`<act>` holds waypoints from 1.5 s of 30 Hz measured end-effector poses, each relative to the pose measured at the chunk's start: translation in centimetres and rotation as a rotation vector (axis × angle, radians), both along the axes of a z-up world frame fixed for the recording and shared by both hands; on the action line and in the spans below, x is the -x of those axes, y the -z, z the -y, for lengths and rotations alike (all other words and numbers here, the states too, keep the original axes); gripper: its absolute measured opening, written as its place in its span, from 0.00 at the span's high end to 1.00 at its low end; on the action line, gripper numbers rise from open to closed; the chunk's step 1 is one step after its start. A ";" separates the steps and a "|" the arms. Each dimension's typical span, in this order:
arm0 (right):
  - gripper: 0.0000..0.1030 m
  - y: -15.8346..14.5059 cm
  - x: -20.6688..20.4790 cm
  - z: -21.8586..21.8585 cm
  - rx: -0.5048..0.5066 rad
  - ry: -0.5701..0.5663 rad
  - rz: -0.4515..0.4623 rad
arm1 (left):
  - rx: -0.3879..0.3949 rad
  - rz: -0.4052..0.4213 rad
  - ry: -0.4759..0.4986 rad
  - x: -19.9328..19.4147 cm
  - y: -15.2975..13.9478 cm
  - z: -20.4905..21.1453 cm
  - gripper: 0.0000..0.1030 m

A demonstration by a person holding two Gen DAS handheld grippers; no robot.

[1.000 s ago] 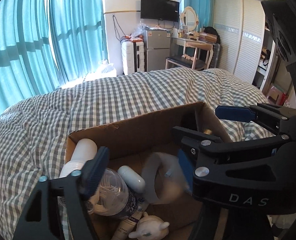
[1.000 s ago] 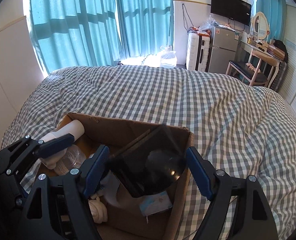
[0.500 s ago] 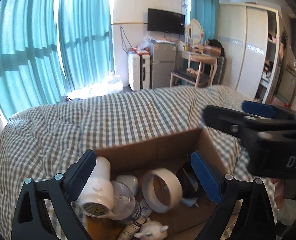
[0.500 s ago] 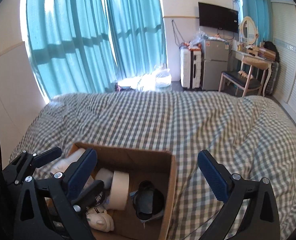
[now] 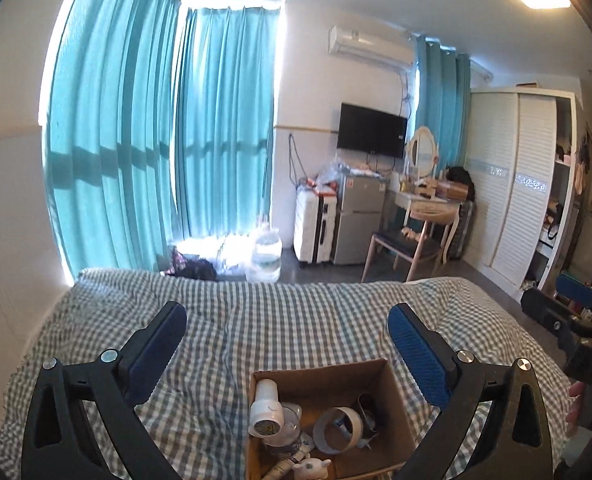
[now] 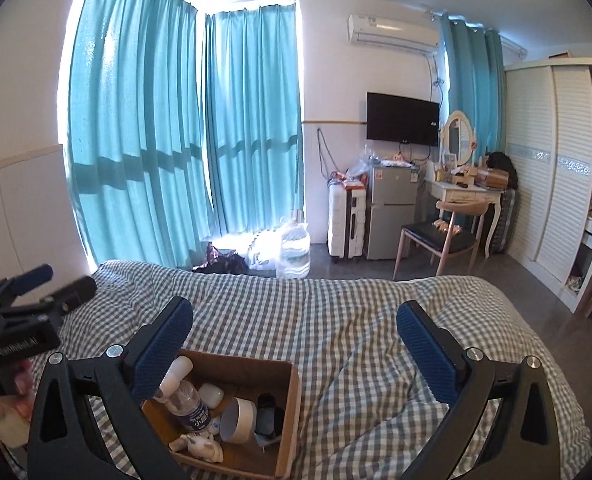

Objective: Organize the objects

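A cardboard box sits on the checked bed, also in the right wrist view. It holds a white cylinder, a clear bottle, a tape roll, a dark object, a tube and a white figurine. My left gripper is open and empty, well above the box. My right gripper is open and empty, above and right of the box. Each gripper shows at the edge of the other's view.
The grey checked bedspread fills the foreground. Beyond the bed are teal curtains, a water jug, a white suitcase, a small fridge, a dressing table with chair and a wardrobe.
Both grippers have risen and pulled back from the box. The right gripper has let go of the dark object, which now lies in the box. Both stand open.
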State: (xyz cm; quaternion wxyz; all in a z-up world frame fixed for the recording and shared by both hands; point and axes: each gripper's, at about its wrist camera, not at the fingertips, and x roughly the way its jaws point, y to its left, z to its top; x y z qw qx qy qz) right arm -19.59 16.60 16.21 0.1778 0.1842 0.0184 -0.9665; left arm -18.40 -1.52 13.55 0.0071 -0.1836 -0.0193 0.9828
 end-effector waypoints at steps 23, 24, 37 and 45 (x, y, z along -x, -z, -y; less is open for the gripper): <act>0.00 6.6 -13.7 -3.2 -0.058 0.037 -0.159 | 0.067 -0.115 -0.091 -14.2 3.2 -2.8 0.00; 0.00 7.1 -14.2 -3.2 -0.062 0.038 -0.174 | 0.064 -0.123 -0.092 -14.7 3.6 -2.7 0.00; 0.00 9.9 -14.5 -5.5 -0.009 0.075 -0.139 | 0.057 -0.064 -0.119 -16.6 9.3 -2.3 0.00; 0.00 11.7 -14.3 -5.1 -0.035 0.050 -0.108 | 0.063 -0.073 -0.114 -16.7 8.9 -2.6 0.00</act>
